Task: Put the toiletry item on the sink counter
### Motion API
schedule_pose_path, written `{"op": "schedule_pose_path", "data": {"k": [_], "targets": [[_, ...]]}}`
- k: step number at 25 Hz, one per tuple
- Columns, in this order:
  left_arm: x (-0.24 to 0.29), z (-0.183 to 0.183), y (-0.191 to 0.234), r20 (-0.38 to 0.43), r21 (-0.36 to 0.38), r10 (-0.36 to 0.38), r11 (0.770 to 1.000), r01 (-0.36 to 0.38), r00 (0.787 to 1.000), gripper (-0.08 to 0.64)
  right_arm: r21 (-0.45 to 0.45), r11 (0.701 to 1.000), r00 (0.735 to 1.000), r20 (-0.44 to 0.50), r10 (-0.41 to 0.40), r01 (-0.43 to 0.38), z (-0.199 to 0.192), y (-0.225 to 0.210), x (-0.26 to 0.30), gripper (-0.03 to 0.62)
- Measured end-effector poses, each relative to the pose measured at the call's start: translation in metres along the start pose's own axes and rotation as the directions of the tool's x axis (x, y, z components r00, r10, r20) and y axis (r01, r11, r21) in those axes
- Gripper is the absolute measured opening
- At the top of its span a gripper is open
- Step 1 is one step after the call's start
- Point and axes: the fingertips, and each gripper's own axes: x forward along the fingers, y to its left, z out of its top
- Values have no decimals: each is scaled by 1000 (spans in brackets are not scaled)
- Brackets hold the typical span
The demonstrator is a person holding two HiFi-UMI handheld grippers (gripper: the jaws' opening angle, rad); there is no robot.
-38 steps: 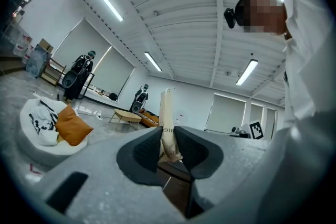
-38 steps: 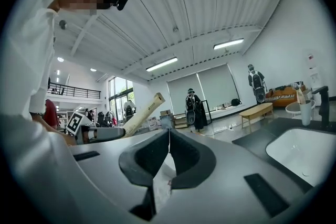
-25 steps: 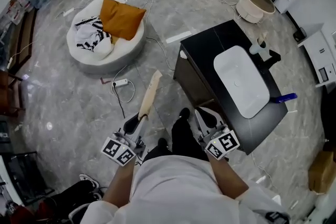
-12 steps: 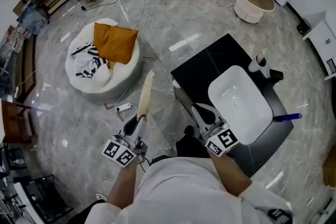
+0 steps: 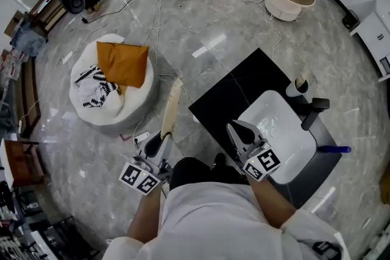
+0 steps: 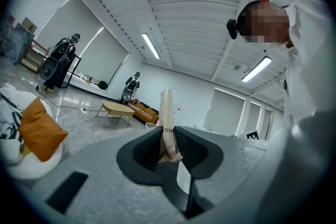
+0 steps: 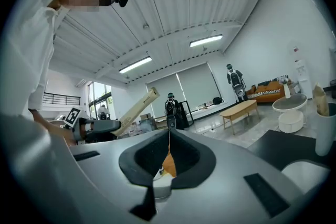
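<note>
In the head view, the left gripper [image 5: 157, 143] sits at about 7 o'clock. It pinches the bottom end of a long tan tube [image 5: 171, 108]. The tube points up toward 12 o'clock, over the grey floor [image 5: 201, 27], not over the black counter [image 5: 237, 91]. The right gripper [image 5: 237, 132] is at about 5 o'clock, by the near edge of the white sink [image 5: 286, 125]. A black tap [image 5: 312, 111] stands at the sink's 3 o'clock side, a white cup [image 5: 295, 88] at its 1 o'clock, and a blue thing [image 5: 333, 148] at its 4 o'clock. In the left gripper view, the left gripper [image 6: 168, 145] has its jaws squeezed on the tube [image 6: 167, 110] from both sides, and the tube stands up straight. The letters "HIG" show on it just above the jaws; the rest of the word is hidden. In the right gripper view, the right gripper [image 7: 169, 148] has its jaws pressed together with nothing between them. At 9 o'clock the left gripper [image 7: 100, 126] holds the tube [image 7: 137, 107] tilted up to the right.
</note>
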Motion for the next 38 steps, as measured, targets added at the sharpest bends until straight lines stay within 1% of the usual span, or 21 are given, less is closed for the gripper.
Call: {"op": "schedule_pose_path", "data": {"k": [3,5,7,9,12,16,19,23,25,29,31,33,34,35,38], "targets": [[29,2,23,-27,-8,-26,1000,25,999,83,14,999,999,-15,-36,36,-4,-20,18,15],[53,2,45,-46,-24,-59,998,58,997,83,13,997,997,-34,-69,70,-8,-37,35,15],[81,2,70,-74,-40,-96,995,93,993,83,11,993,993,-41,-115,115,-6,-56,56,15],[107,7,89,-98,-63,-143,989,137,985,83,18,984,984,-37,-176,177,0,-71,71,15],[147,19,102,-126,-58,-243,970,237,962,83,39,959,960,-39,-278,279,4,-90,83,15],[194,28,111,-146,-65,-339,941,333,929,83,40,928,929,-23,-369,370,13,-112,96,15],[223,28,107,-176,-80,-421,907,413,890,83,42,892,893,3,-450,450,22,-127,92,15],[258,24,98,-216,-102,-516,856,507,829,83,45,828,827,39,-561,560,33,-145,75,15],[273,18,90,-239,-113,-558,829,548,794,83,49,787,785,56,-617,615,36,-150,59,15],[302,-8,64,-307,-127,-633,767,629,711,83,59,689,684,82,-725,723,36,-158,16,15],[313,-24,50,-346,-128,-650,747,652,676,83,70,641,635,92,-767,764,35,-162,-8,15],[324,-39,37,-393,-130,-652,737,663,648,83,94,601,594,94,-799,794,33,-165,-31,15],[330,-46,30,-416,-126,-648,736,665,639,83,106,588,581,92,-809,802,31,-168,-41,15],[338,-54,23,-435,-117,-640,738,665,633,83,113,583,576,88,-812,805,29,-174,-50,15],[355,-82,1,-485,-66,-606,744,665,630,83,106,591,587,68,-807,800,24,-197,-77,15]]}}
